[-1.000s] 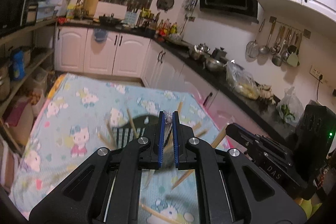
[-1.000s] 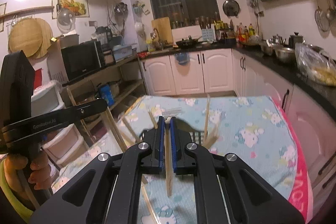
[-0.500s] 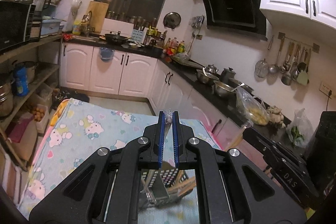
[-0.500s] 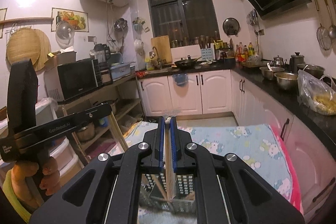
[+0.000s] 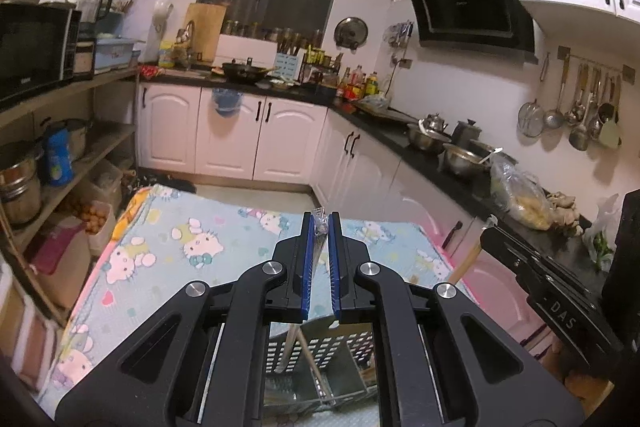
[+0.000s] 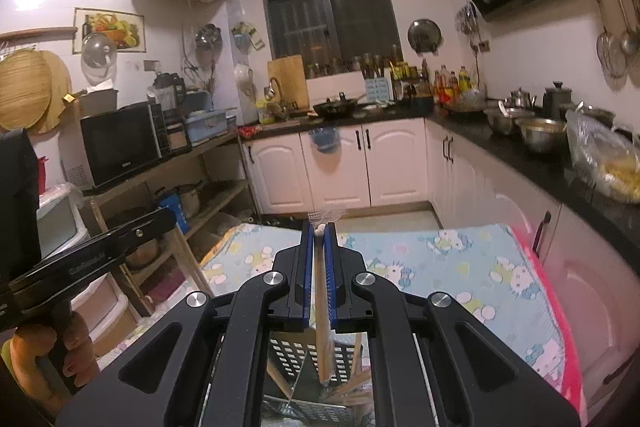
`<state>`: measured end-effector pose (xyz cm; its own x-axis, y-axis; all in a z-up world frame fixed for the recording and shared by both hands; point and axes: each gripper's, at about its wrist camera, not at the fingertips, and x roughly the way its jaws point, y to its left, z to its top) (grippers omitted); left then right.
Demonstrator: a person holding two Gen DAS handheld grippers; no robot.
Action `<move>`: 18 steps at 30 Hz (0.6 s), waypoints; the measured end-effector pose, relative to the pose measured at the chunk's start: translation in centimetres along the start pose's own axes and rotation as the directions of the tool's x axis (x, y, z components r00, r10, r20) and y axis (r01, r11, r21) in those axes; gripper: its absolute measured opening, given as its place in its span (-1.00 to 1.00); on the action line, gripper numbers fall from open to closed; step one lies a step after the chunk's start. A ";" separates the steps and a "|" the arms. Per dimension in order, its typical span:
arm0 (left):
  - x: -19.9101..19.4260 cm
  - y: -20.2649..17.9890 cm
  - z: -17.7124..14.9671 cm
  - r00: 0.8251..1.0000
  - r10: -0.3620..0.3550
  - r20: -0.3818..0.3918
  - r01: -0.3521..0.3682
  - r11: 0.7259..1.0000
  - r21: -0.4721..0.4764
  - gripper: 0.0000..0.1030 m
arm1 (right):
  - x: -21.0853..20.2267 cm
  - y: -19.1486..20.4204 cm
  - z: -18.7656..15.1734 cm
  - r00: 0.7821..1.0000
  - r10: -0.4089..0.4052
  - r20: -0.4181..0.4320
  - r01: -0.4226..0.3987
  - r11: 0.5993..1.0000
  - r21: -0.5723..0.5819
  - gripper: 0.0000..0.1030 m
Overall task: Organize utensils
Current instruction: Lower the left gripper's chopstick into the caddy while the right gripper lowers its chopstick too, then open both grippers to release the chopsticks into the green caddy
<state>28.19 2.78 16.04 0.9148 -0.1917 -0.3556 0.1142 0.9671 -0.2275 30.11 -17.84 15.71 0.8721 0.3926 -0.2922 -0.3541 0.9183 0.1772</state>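
My left gripper (image 5: 320, 223) is shut on a thin plastic-wrapped utensil (image 5: 316, 247) whose lower end hangs down toward a perforated metal utensil holder (image 5: 320, 351) beneath the fingers. My right gripper (image 6: 319, 229) is shut on a wooden chopstick (image 6: 323, 319) that points down into the same holder (image 6: 308, 351). Several wooden chopsticks (image 6: 352, 387) lean inside the holder. The holder stands on a table with a cartoon-cat cloth (image 5: 192, 235). The right gripper's body shows at the right of the left wrist view (image 5: 552, 291); the left one at the left of the right wrist view (image 6: 80, 259).
Black counter with metal bowls (image 5: 460, 155) and a food bag (image 5: 520, 195) runs along the right. White cabinets (image 5: 256, 135) stand behind the table. Wooden shelves with a microwave (image 6: 120, 143) and pots are at the left. The table's pink edge (image 6: 560, 327) is at right.
Both grippers rose and tilted up, so the view went from the tabletop with scattered chopsticks to the kitchen. The holder now sits low beneath the fingers. Both stay shut on their utensils.
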 end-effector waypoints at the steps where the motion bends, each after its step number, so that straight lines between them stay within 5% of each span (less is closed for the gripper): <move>1: 0.2 0.1 -0.2 1.000 0.001 -0.004 -0.001 1.000 -0.001 -0.95 | 0.5 -0.1 -0.4 1.000 -0.003 -0.010 0.003 1.000 0.005 -0.88; 18: 2.0 0.5 -4.4 0.993 0.000 -0.119 0.002 1.000 0.011 -0.88 | 2.7 -1.7 -5.0 0.988 -0.032 -0.149 0.038 0.998 0.040 -0.87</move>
<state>28.32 2.19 11.20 0.8623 -0.2104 -0.4606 0.1198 0.9685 -0.2182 31.37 -18.12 9.94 0.8227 0.3663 -0.4349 -0.3064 0.9299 0.2036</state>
